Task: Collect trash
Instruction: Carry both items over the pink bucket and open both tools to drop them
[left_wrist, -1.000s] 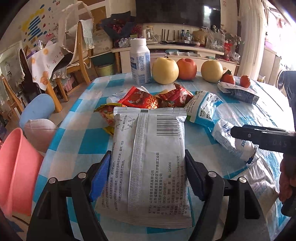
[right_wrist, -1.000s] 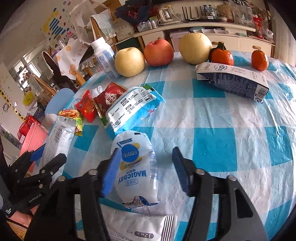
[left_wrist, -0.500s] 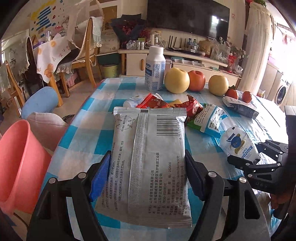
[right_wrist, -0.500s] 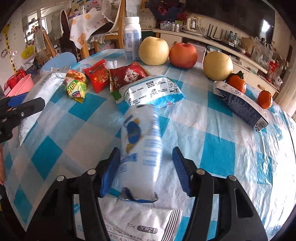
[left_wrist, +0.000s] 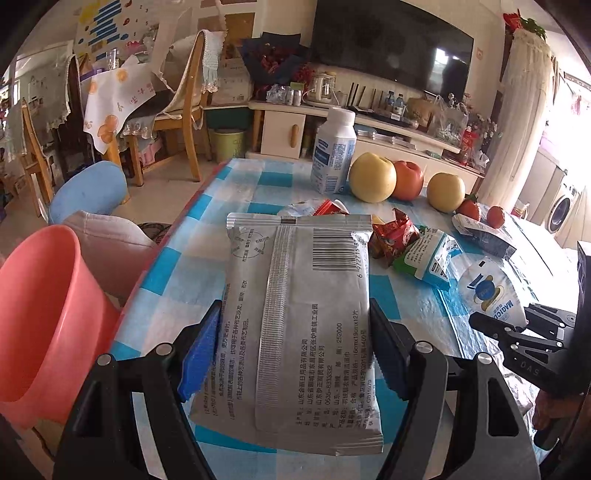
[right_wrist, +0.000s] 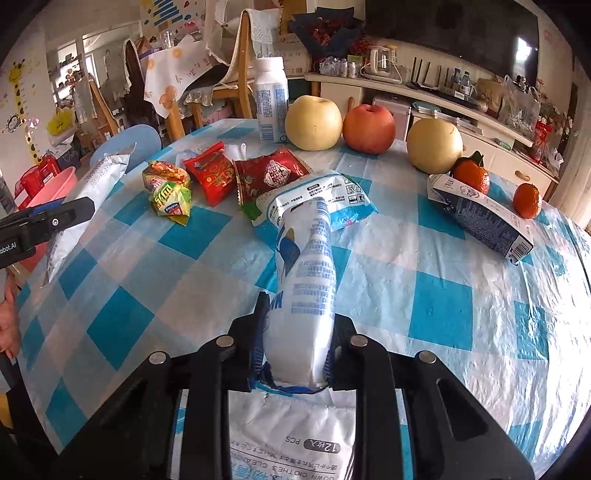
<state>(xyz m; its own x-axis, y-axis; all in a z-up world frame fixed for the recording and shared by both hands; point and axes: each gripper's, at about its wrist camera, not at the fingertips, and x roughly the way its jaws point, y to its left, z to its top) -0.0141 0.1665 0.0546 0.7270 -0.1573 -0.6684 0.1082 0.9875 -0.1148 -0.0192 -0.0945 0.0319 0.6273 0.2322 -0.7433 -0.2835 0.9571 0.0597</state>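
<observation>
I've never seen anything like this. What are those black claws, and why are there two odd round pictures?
No robot here: a person holds a two-finger tool in each hand, each carrying a wide-angle camera. One picture looks along the left tool, closed on a silver wipes packet; a pink bucket sits beside the table. The other looks along the right tool, closed on a white and blue pouch. The checked tablecloth holds snack wrappers, fruit, a carton and a bottle.

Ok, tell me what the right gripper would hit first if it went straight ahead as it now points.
Likely the blue-and-white wrapper lying just past the tip of the white pouch that the right gripper holds; that tip would touch it first. Depth is uncertain.
</observation>
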